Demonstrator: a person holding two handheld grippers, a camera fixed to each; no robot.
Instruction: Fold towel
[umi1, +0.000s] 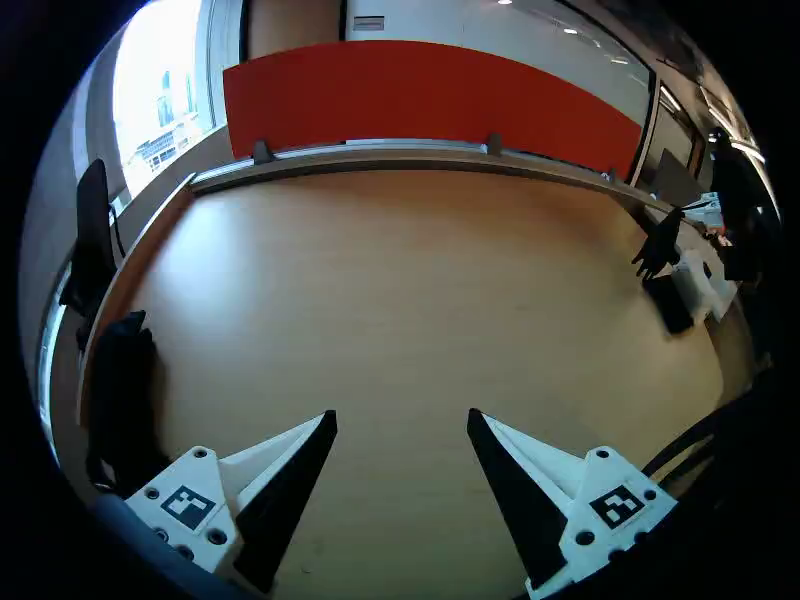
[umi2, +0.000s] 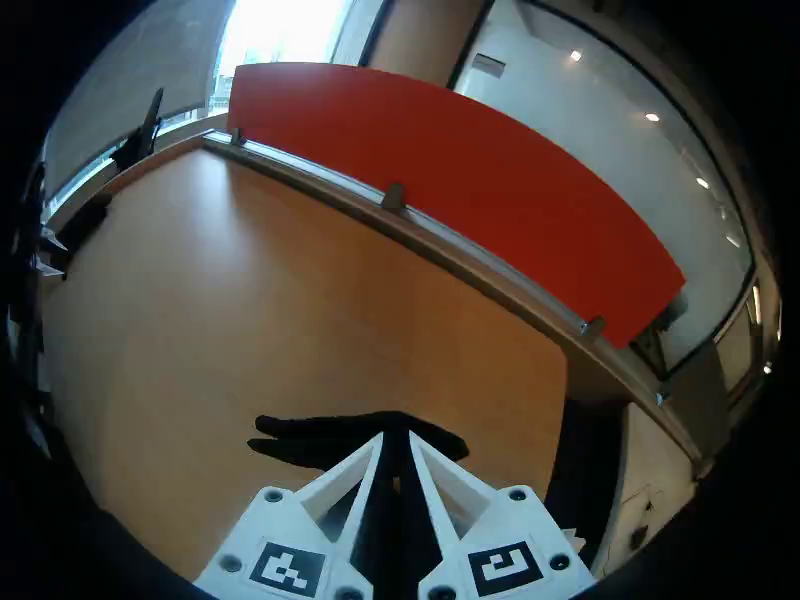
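Desk (umi1: 400, 300) of pale wood, bare over most of its width, backed by a red partition (umi1: 430, 95) on a grey rail, with windows to one side. Left gripper (umi1: 401, 414) hovers over bare wood with its fingers spread wide and nothing between them. Right gripper (umi2: 397, 440) sits low near the desk's far corner. Its fingers are drawn to a slim gap and appear to pinch the edge of the towel (umi2: 300, 438), a small black cloth lying on the wood just beyond the tips and trailing to one side. In the left gripper view the towel (umi1: 659, 245) lies well apart from the left gripper. Assessment: the cloth looks light, thin and limp, with no stiffness to hold a shape, so it should bunch and drag rather than move as a sheet. Hold is best taken at the corners or along one hem, one gripper at each end, pinching the full thickness. A mid-cloth hold would likely let it sag and fold unevenly. The black fabric makes its edges hard to read.
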